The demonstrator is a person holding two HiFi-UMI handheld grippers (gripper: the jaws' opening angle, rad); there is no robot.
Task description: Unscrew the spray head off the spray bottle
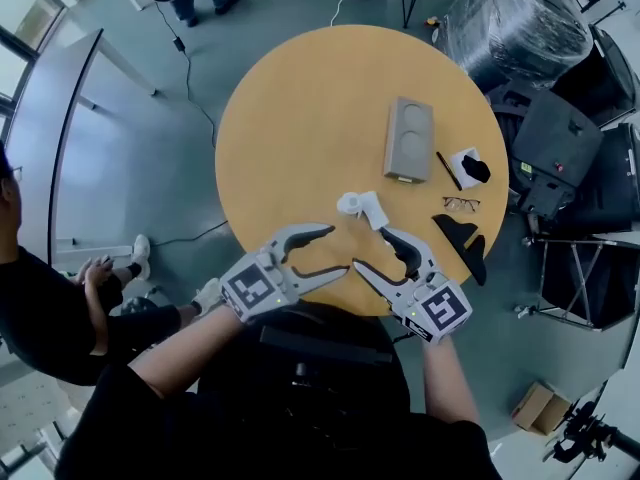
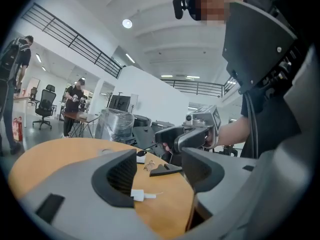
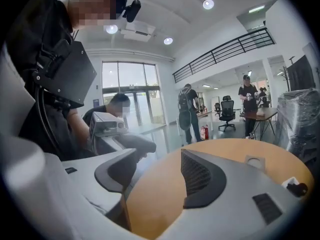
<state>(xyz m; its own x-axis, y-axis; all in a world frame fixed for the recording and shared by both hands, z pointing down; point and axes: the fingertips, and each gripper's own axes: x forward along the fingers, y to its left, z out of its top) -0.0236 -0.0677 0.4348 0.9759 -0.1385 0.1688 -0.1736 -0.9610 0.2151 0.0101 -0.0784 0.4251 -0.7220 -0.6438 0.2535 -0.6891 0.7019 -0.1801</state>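
Left gripper and right gripper hovering at the near table edge, jaws spread, nothing between them.

Grey moulded jaws are carrying black ribbed pads, tips facing each other. Just beyond the right tips, the small white spray bottle is lying on its side on the smooth round wooden table, looking like light plastic; too small to tell which end carries the spray head. Risk, as I judge it: a loose, rounded body could be skidding or rolling off one nudging jaw, or turning with the head if clamped weakly. Farther out, a grey tray with two round hollows, thin wire glasses, a black wedge.
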